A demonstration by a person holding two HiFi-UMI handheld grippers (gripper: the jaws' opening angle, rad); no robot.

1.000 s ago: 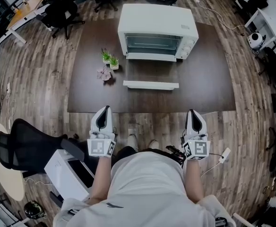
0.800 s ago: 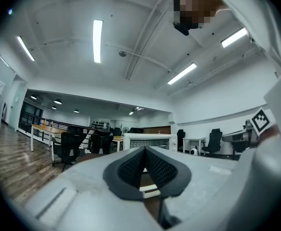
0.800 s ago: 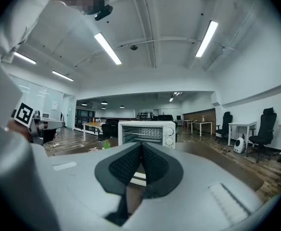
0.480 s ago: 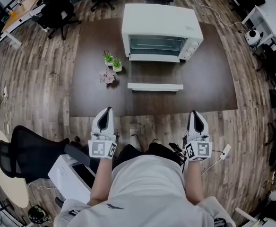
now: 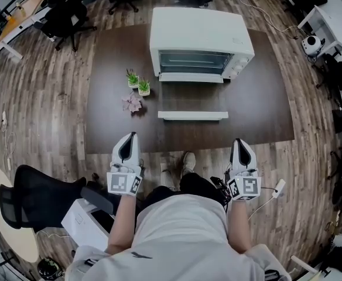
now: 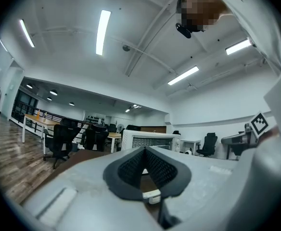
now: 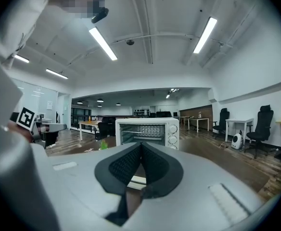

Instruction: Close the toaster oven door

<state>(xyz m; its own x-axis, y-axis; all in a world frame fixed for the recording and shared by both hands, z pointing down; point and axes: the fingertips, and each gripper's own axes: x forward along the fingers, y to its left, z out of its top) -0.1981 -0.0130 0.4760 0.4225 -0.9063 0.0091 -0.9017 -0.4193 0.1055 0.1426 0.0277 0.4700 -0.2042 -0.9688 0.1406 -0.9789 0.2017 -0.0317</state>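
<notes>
Standing at the near edge of the dark table (image 5: 259,104), the person holds both tools low and well short of the work. The left gripper (image 5: 130,136) has its fingers (image 6: 131,166) pressed tip to tip with nothing between them. The right gripper (image 5: 239,140) is the same, its fingers (image 7: 125,165) closed together and empty. Both hang over the wooden floor just off the table's front edge, well apart from each other.

The toaster oven (image 5: 201,31) sits at the far side of the table, at twelve o'clock from the person. Its door (image 5: 193,97) lies dropped flat toward the person, fully open. The door's white handle (image 5: 193,115) is its nearest part. It lies at about one o'clock from the left gripper and eleven o'clock from the right, with bare tabletop in between. Neither pair of fingers touches it.

Inside the oven's mouth a wire rack (image 5: 191,61) shows. At nine o'clock from the open door stand two small pots (image 5: 138,82), each holding a green plant. A pink flower (image 5: 132,103) lies just in front of them.
</notes>
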